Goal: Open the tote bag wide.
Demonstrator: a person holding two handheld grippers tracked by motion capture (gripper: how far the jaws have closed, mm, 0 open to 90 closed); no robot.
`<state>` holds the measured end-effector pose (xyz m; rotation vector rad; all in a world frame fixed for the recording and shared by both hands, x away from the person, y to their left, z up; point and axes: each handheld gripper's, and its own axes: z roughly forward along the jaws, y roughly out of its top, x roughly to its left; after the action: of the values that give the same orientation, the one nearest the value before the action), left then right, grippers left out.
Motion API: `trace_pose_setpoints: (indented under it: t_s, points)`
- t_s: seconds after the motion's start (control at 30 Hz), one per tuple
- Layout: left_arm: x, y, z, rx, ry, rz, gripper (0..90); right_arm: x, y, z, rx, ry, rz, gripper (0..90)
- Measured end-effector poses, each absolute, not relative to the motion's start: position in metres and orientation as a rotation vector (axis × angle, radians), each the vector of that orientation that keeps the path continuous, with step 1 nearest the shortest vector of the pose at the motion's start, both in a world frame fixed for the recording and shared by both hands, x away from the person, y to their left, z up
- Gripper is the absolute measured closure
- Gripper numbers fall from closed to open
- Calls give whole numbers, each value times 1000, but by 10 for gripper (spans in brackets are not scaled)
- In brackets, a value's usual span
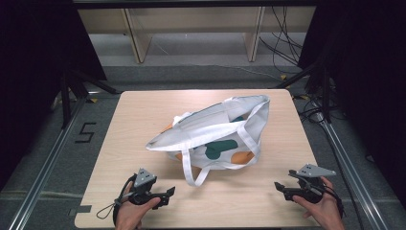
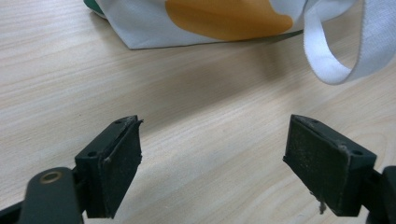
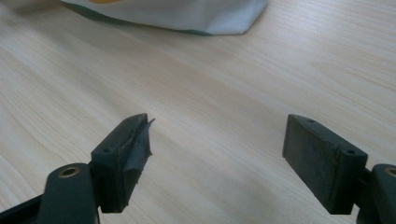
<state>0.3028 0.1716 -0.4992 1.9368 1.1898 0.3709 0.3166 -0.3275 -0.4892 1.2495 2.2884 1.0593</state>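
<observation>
A white cloth tote bag [image 1: 215,132] lies on a matt, pale wood-grain table [image 1: 143,110]. Its woven strap [image 2: 327,60] hangs toward six o'clock.

The tote bag [image 1: 218,129] is white, with big rounded patches printed on it — dark green ones and orange ones. Its handle straps [image 1: 191,170] are plain white, and one loop lies toward the near edge of the table. The table [image 1: 143,110] has a light beige wood grain with fine, pale lines. The left gripper [image 1: 168,191] at the near left corner and the right gripper [image 1: 278,186] at the near right corner are both black — each one carries a grey plate on top. In the gripper views the jaws are matt black, with a small brass-coloured ring at the base.
</observation>
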Motion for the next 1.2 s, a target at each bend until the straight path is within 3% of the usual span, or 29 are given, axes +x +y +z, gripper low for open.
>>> trace_pose_setpoints:
  t_s: [0.8, 0.93, 1.0, 1.03, 1.07, 1.1, 1.17, 1.2]
  points:
    - [302, 173, -495, 1940, 1184, 334, 202, 320, -324, -476, 1238, 2273, 1098, 214]
    - [302, 175, -490, 1929, 1177, 321, 303, 320, -323, -469, 1237, 2280, 1091, 296]
    - [303, 176, -489, 1904, 1169, 311, 501, 323, -324, -465, 1179, 2296, 1099, 456]
    - [303, 176, -489, 1904, 1169, 311, 564, 323, -324, -465, 1179, 2296, 1099, 456]
    - [303, 177, -489, 1908, 1158, 312, 564, 324, -323, -462, 1174, 2312, 1120, 490]
    - [304, 177, -487, 1902, 1147, 301, 688, 324, -321, -456, 1173, 2317, 1115, 621]
    - [304, 178, -486, 1916, 1131, 296, 770, 325, -320, -454, 1167, 2321, 1126, 663]
    - [304, 180, -484, 1939, 1115, 299, 770, 326, -319, -451, 1166, 2331, 1137, 706]
